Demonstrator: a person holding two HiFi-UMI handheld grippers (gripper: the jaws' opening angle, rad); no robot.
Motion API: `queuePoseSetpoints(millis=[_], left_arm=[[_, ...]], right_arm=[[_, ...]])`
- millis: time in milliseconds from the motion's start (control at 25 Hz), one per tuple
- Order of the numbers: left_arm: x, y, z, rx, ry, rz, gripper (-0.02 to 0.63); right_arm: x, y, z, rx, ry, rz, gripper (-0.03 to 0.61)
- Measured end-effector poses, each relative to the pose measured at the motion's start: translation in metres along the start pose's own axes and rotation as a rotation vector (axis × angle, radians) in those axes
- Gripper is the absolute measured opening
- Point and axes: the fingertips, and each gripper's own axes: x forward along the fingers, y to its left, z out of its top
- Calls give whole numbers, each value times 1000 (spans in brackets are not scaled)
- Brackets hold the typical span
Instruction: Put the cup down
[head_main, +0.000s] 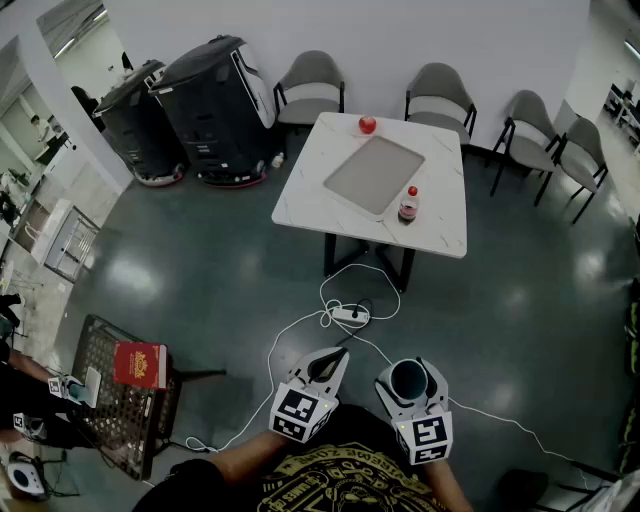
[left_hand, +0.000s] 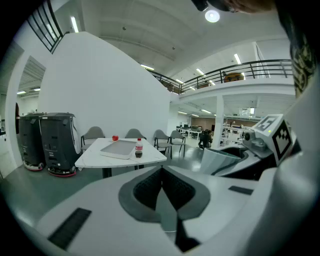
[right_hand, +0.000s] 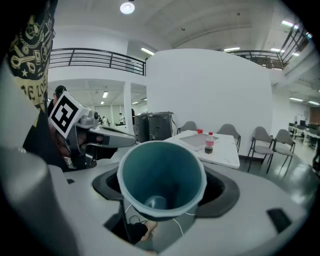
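- The white surface (head_main: 440, 215) stands far ahead, well apart from me. I judge this the carrying step; next I must walk there.
- My right gripper (head_main: 409, 380) is clamped on the teal cup (right_hand: 161, 180), near my body.
- My left gripper (head_main: 333, 358) is closed and empty.

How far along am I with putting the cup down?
Nothing looks done yet. The cup is clamped in the right gripper, above the floor, well short of the table. The left gripper is shut and empty. Left: carry it to a surface, set it down, release.
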Motion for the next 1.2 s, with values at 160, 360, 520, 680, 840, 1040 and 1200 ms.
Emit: queuePoseSetpoints(millis=[160,360,520,680,840,1040,1200], left_arm=[[7,12,23,1,-54,48,9],[12,8,38,-6,-87,59,9],[13,1,38,-5,-90,50,9],[14,-2,34,-11,-81,43,9],[13,-7,34,-7,-77,39,9],[10,-9,33,1,-78,45,9],[5,-6,26,-6,-67,55,9]], right_arm=[[13,-7,11,-6,-37,-1,387],[14,-9,24,-5,-63,-14,387],[11,-10,26,-2,-68,-22,387],[8,-13,23,11,-62,-27,387],[3,-14,22,37,-67,-28,387],[-2,-20,22,56,-81,-50,388],[-3,-23,14,94,-70,-60,388]])
